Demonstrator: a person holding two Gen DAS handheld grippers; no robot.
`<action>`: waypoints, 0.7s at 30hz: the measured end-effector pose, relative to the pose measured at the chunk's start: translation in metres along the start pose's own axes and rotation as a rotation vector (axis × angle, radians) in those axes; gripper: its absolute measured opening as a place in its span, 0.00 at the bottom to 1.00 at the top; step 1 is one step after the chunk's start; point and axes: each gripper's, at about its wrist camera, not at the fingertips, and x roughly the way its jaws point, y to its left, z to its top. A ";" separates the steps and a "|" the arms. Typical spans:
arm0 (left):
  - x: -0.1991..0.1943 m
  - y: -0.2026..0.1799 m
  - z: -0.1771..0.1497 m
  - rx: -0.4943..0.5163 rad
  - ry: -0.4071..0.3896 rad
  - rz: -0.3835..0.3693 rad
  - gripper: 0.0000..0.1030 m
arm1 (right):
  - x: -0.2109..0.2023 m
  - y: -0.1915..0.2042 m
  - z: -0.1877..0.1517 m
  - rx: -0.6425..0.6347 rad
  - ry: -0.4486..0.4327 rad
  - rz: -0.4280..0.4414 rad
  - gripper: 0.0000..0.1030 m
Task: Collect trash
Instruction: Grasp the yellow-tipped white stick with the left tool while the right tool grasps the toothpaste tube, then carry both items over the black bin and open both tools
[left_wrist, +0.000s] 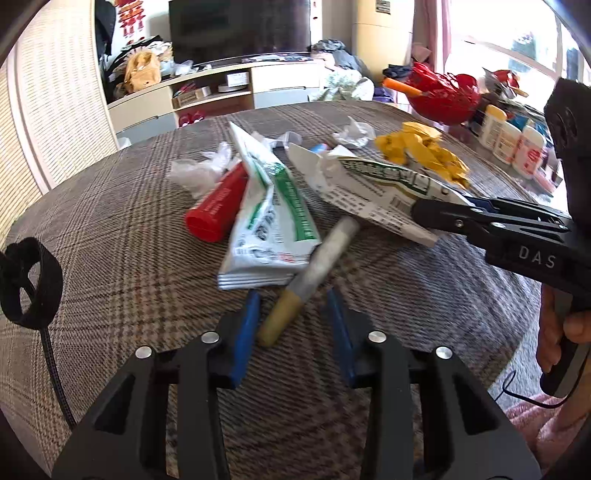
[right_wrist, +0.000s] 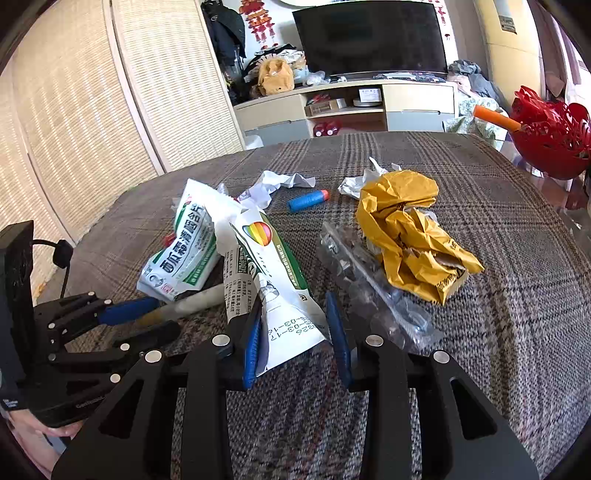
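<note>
Trash lies scattered on a plaid-covered table (left_wrist: 110, 229). My left gripper (left_wrist: 295, 314) is open around the yellow end of a grey-white stick (left_wrist: 314, 273); the stick also shows in the right wrist view (right_wrist: 192, 302). My right gripper (right_wrist: 295, 332) is open with the end of a white and green packet (right_wrist: 273, 280) between its fingers; the same packet shows in the left wrist view (left_wrist: 376, 184). Another white-green pouch (left_wrist: 269, 221), a red tube (left_wrist: 218, 206), crumpled yellow paper (right_wrist: 410, 240), clear plastic wrap (right_wrist: 373, 280) and a blue foam dart (right_wrist: 308, 201) lie around.
A red basket (right_wrist: 554, 140) with an orange stick stands at the table's far right. Several white bottles (left_wrist: 513, 140) stand at the right edge. Crumpled white tissue (right_wrist: 280, 184) lies mid-table. A TV stand (right_wrist: 351, 107) and woven screens (right_wrist: 110, 92) are behind.
</note>
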 end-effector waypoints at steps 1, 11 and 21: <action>-0.001 -0.003 -0.001 0.005 -0.001 -0.003 0.31 | -0.002 0.000 -0.002 0.004 -0.002 0.001 0.33; -0.004 -0.018 -0.008 0.008 -0.017 0.007 0.25 | -0.014 -0.009 -0.016 0.040 -0.025 -0.057 0.32; -0.018 -0.023 -0.020 -0.029 -0.019 0.035 0.10 | -0.031 -0.003 -0.028 0.035 -0.036 -0.064 0.32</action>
